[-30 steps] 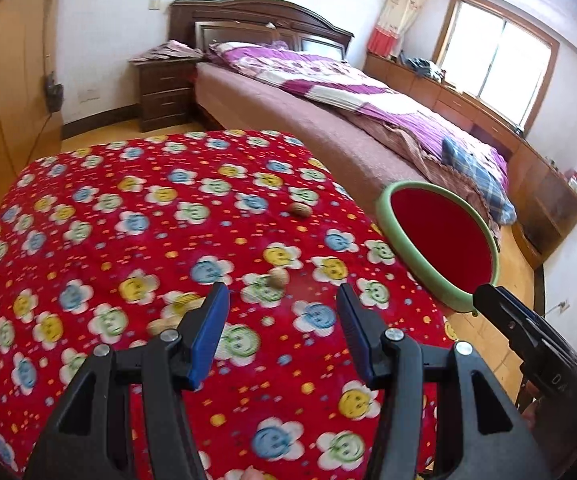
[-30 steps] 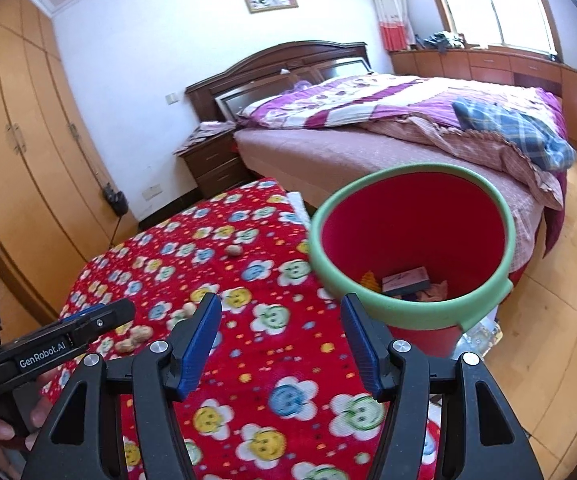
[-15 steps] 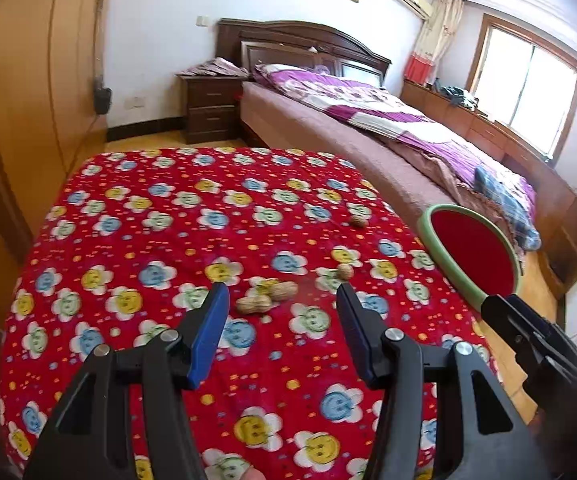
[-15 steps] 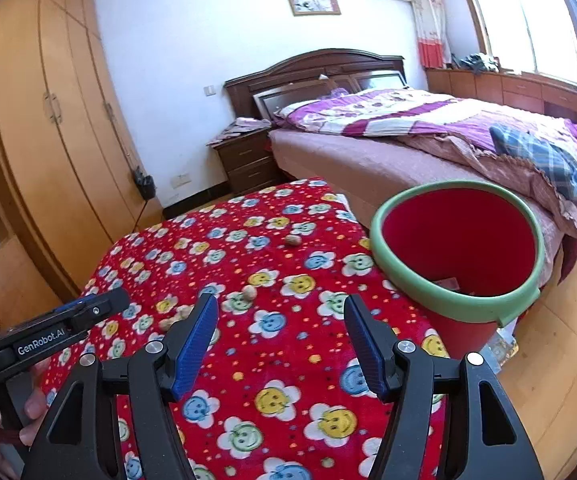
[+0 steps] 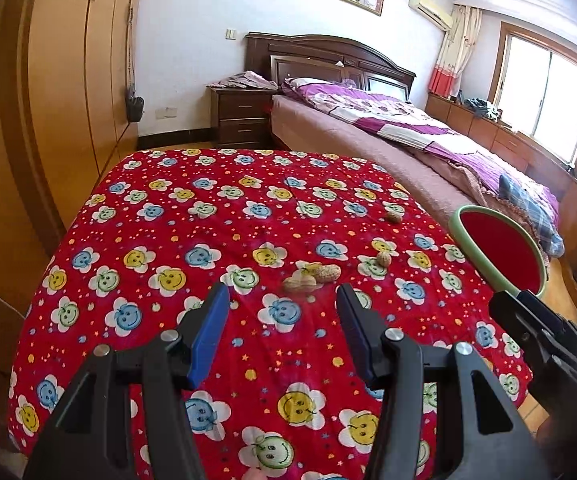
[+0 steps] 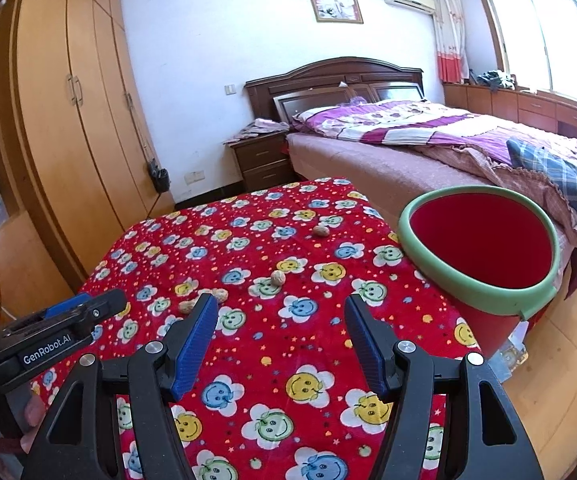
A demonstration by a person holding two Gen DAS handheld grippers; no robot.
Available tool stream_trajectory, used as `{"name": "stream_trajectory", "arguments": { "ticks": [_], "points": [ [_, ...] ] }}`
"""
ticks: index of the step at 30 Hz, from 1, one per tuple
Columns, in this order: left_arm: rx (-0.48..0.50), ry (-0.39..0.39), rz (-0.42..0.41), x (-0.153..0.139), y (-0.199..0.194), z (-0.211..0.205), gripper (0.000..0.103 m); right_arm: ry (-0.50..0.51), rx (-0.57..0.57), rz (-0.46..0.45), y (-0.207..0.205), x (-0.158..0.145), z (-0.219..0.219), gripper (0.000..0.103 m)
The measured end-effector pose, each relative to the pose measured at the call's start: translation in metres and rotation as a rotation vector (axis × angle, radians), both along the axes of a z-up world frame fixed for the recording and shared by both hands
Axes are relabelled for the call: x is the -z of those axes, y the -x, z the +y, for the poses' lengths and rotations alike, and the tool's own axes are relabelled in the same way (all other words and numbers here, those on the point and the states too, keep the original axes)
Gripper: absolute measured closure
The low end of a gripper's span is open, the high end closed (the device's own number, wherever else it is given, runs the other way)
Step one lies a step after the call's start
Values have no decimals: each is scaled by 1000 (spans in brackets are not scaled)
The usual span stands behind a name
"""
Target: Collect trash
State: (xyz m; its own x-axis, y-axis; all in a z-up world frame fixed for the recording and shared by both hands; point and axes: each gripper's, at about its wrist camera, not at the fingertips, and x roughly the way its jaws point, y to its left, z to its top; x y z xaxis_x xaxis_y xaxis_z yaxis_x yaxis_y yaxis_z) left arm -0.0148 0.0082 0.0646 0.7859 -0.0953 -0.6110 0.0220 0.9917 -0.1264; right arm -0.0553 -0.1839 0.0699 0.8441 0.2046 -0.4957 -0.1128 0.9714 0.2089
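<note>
1. Left wrist view: the left gripper (image 5: 282, 308) hangs above the surface (image 5: 148, 216), its blue-padded jaws spread with nothing between them.
2. Just beyond its tips lie two peanut shells (image 5: 312, 278), touching each other on the red flower-print cloth.
3. A walnut (image 5: 383, 259) sits near the peanut shells, on the side toward the bin; a second walnut (image 5: 394, 217) lies farther back.
4. The red bin with a green rim (image 5: 458, 232) stands off the surface's edge, well apart from the peanut shells, with the bed (image 5: 368, 148) behind it.
5. Right wrist view: the right gripper (image 6: 280, 326) also has its jaws spread and empty, over the cloth between the peanut shells (image 6: 204, 300) and the bin (image 6: 484, 300).
</note>
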Motion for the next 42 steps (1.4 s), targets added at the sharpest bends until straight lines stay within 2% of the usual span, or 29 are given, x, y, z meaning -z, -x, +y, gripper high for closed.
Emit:
{"name": "stream_trajectory", "arguments": {
  "ticks": [14,42],
  "points": [
    [-4,-37,-4,12,2,-12,47,5,22,18,9,13,-1,36],
    [-6,-39,-4,13,1,-12,47,0,25,41,9,19,-1,36]
  ]
}}
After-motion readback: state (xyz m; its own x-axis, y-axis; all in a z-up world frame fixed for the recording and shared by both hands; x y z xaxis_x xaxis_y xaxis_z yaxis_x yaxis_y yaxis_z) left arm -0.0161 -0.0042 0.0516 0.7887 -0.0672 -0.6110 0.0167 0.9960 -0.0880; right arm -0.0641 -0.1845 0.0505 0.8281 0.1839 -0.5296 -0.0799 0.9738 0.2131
